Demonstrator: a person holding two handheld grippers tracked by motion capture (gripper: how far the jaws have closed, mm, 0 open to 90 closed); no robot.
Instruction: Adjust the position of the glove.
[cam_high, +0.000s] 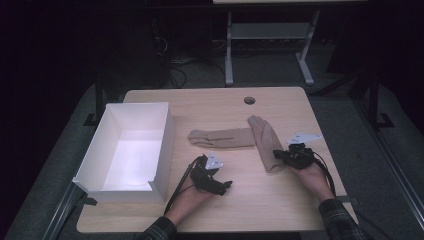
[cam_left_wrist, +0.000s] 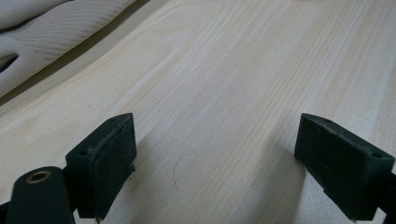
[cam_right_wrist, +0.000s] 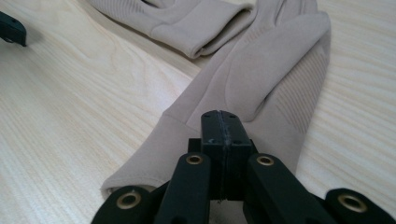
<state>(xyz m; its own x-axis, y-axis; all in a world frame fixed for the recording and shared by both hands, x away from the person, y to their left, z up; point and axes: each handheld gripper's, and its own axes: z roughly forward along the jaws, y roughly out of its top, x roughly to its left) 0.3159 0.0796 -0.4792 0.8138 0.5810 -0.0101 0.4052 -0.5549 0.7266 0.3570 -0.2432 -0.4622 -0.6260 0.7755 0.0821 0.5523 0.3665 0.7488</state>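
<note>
Inside, white box (cam_high: 165, 135) empty; gloves (cam_high: 225, 137) on table (cam_high: 280, 200).

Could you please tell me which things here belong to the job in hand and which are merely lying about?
In the job:
- right claw, shut on the near glove at its cuff
- far glove, touching the near one
- white box, open, beside the gloves; probably their destination
- left claw, open over bare table

Lying about:
- metal table frame on the floor behind
- cables
</note>
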